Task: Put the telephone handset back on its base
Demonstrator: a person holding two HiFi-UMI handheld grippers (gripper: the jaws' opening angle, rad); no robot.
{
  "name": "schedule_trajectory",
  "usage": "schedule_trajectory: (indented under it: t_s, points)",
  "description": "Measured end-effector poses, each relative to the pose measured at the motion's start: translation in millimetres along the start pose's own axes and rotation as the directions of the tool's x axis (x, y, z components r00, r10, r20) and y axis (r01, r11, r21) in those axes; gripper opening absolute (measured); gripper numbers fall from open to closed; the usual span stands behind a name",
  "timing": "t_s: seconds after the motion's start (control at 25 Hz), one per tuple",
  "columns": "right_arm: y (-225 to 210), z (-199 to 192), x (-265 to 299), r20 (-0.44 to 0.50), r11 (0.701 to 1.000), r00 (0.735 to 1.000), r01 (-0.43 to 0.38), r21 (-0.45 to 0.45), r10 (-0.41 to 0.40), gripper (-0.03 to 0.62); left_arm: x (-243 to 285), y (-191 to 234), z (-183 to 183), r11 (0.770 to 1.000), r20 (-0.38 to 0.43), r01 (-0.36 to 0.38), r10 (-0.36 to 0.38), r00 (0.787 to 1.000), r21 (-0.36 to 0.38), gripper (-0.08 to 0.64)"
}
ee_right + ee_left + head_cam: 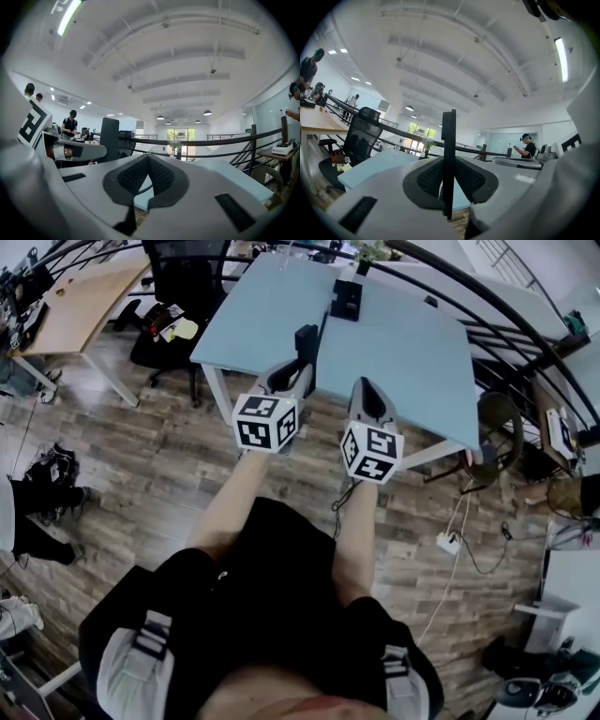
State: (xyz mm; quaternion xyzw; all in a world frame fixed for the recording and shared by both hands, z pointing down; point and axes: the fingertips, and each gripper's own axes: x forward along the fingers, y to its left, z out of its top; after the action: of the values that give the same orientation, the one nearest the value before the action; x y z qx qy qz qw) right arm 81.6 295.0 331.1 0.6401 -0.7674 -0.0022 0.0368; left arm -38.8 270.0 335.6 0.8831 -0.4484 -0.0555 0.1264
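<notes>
While the handset (307, 345) stands upright, pinched edge-on in the left tool (298, 371) at the counter's (412, 362) near edge, the carry to the base (345, 300) looks under way. The base sits well apart, toward the far edge. The right tool (367, 388) is closed and empty. The next move probably calls for reaching forward and tipping the handset flat onto the cradle.

Pale blue surface (403, 352), standing on wood floor (141, 474). Black telephone base (345, 300) near far edge, about midway along.
</notes>
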Motion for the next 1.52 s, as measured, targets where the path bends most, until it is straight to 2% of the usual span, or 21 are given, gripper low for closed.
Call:
schedule_trajectory:
  t_s: [0.36, 0.56, 0.8, 1.04, 1.24, 1.4, 1.52]
  points:
    - [-19.3, 14.6, 27.6, 0.025, 1.0, 1.0, -0.006, -0.002, 0.006, -0.008, 32.6, 9.2, 16.7, 1.0, 0.035, -0.002, 0.003, 0.999, -0.007, 0.067]
    - [-10.5, 23.1, 53.4, 0.058, 0.999, 0.998, -0.031, -0.043, 0.034, -0.008, 68.0, 22.2, 7.7, 0.999, 0.033, 0.013, -0.012, 0.999, -0.043, 0.066]
    - [-45.3, -8.6, 103.6, -0.005, 1.0, 1.0, 0.027, -0.016, -0.027, -0.008, 136.6, 45.8, -17.3, 0.994, -0.02, 0.042, -0.044, 0.999, -0.097, 0.066]
    - [-66.4, -39.1, 195.5, -0.091, 0.999, 0.995, 0.035, 0.014, -0.033, -0.008, 211.8, 100.5, -36.2, 0.987, -0.084, 0.036, -0.049, 0.995, -0.157, 0.066]
    - [-47.1, -43.5, 288.5, -0.131, 0.998, 0.991, -0.012, 0.06, 0.019, -0.008, 258.0, 170.8, -33.9, 0.967, -0.1, -0.001, -0.025, 0.995, -0.257, 0.066]
    - [-56.3, -51.7, 355.3, -0.161, 0.997, 0.987, 0.025, 0.07, -0.013, -0.008, 303.5, 218.7, -14.6, 0.962, -0.078, 0.02, -0.043, 0.996, -0.273, 0.066]
    - [-61.5, -63.2, 385.1, -0.197, 0.997, 0.98, 0.039, 0.065, -0.025, -0.008, 325.3, 236.9, -18.0, 0.959, -0.097, 0.05, -0.08, 0.992, -0.278, 0.066]
